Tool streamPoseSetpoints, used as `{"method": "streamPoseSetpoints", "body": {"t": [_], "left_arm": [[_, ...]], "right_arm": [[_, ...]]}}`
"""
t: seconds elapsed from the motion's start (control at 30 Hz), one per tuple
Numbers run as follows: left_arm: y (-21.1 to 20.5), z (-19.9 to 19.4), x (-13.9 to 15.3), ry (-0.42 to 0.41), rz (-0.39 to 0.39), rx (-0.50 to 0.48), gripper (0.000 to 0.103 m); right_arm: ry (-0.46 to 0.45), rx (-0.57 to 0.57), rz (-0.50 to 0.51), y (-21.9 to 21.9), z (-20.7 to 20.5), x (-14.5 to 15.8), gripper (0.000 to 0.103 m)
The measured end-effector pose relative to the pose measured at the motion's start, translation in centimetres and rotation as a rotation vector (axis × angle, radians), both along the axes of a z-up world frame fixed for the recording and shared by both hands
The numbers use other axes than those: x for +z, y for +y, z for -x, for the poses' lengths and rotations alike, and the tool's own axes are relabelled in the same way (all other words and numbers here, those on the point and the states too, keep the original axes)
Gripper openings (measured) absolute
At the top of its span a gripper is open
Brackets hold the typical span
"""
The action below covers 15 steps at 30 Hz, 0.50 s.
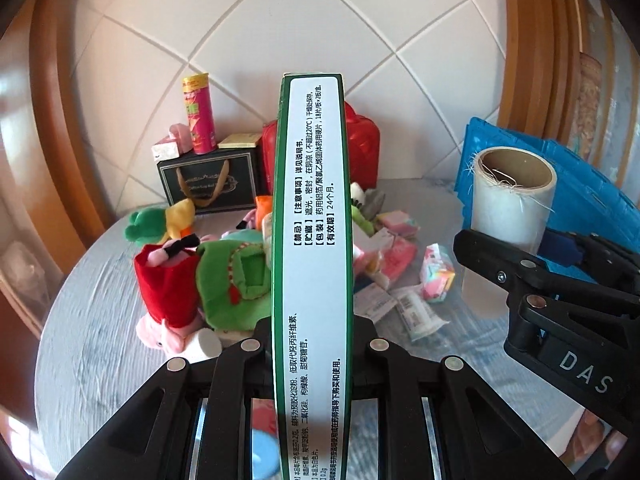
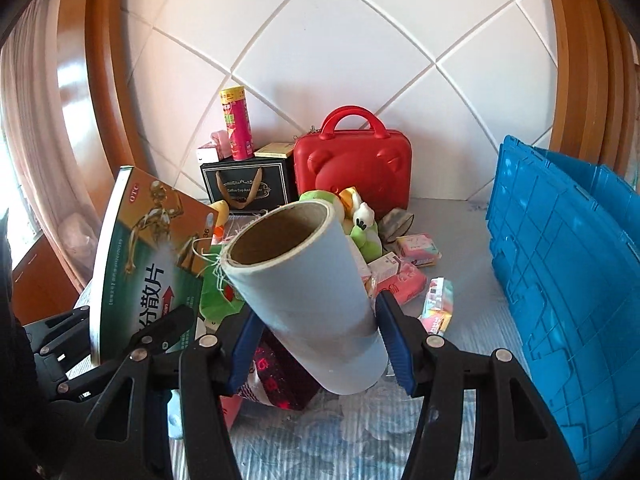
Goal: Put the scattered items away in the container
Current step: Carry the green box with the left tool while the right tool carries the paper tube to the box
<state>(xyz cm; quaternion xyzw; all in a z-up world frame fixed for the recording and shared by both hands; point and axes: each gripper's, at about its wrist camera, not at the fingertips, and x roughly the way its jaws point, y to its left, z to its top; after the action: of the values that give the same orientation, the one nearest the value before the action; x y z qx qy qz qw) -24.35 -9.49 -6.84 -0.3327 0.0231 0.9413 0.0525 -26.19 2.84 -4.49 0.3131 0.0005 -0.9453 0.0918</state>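
My left gripper is shut on a green-and-white medicine box, held edge-on and upright above the table. The same box shows its printed face at the left of the right wrist view. My right gripper is shut on a roll of clear film on a cardboard core, its blue pads pressing both sides. That roll stands to the right of the box, in front of the blue crate. The blue crate sits at the table's right.
Plush toys, small packets and tubes lie in a heap on the round grey-clothed table. At the back by the tiled wall stand a red case, a black gift bag and a pink can.
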Motion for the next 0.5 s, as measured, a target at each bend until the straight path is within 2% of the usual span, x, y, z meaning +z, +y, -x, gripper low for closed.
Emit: {"method": "streamPoseSetpoints", "body": {"t": [0.27, 0.5], "left_arm": [[5.0, -2.3, 0.9, 0.015, 0.000, 0.059, 0.019], [6.8, -3.5, 2.0, 0.047, 0.018, 0.025, 0.019]], "right_arm": [[0.041, 0.049, -0.007, 5.7, -2.2, 1.7, 0.055], [0.075, 0.025, 0.016, 8.1, -3.8, 2.7, 0.055]]}}
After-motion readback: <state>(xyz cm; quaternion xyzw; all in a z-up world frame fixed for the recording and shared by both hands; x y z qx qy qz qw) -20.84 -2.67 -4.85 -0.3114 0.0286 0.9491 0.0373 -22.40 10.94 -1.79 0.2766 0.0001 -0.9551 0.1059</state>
